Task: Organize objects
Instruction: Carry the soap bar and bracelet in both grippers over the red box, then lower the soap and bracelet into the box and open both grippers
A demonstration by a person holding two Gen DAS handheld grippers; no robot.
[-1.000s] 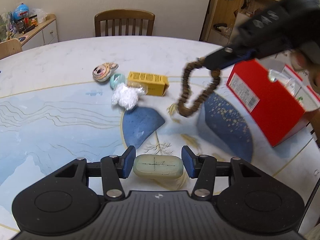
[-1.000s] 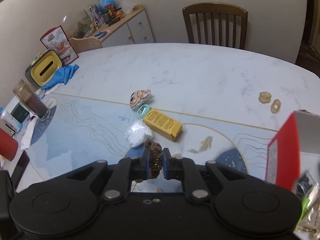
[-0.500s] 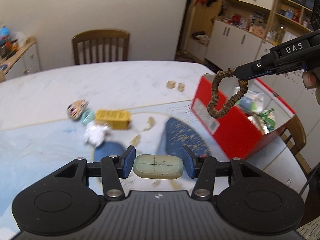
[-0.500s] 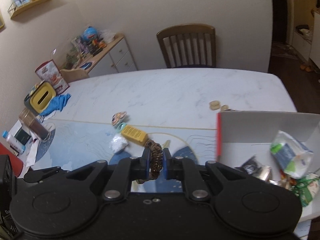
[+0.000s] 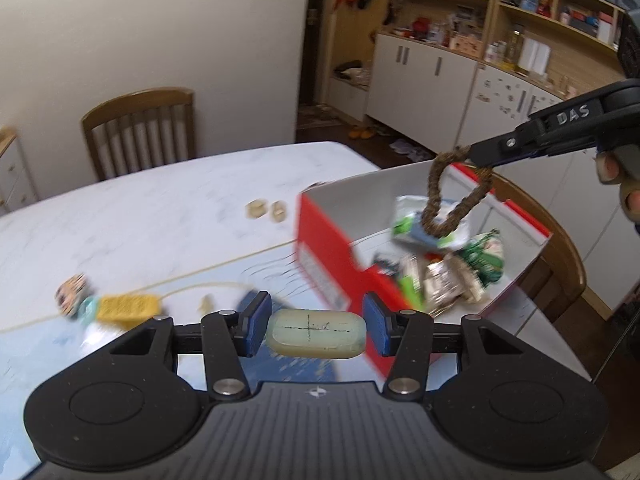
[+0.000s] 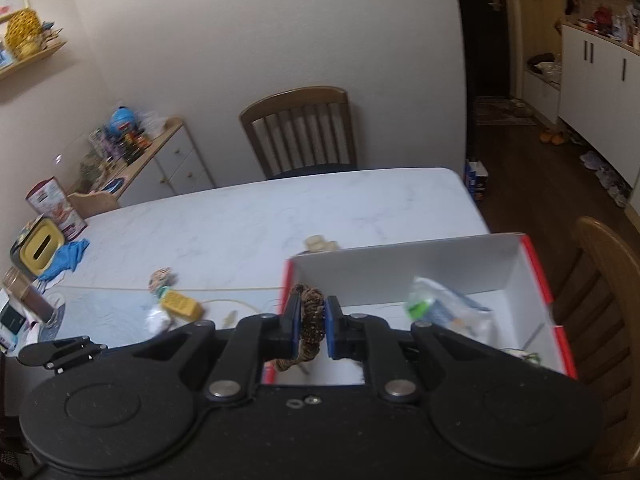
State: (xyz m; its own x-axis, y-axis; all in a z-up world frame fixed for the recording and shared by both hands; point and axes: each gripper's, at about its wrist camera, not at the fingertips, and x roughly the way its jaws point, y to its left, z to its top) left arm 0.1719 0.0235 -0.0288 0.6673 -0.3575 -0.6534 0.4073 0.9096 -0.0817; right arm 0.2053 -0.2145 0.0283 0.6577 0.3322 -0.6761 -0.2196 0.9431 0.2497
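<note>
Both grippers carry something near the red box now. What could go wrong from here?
1. The brown beaded loop hangs from the right gripper over the red cardboard box; released early, it may catch on the wall.
2. The pale green soap bar, held only by its ends in the left gripper, could slip before reaching the box.

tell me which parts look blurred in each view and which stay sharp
Left wrist view: the yellow box, the red box and the packets inside it are motion-smeared, while the soap bar in the left gripper is crisp. Right wrist view: table items are mildly soft; the brown loop in the right gripper is sharp.
</note>
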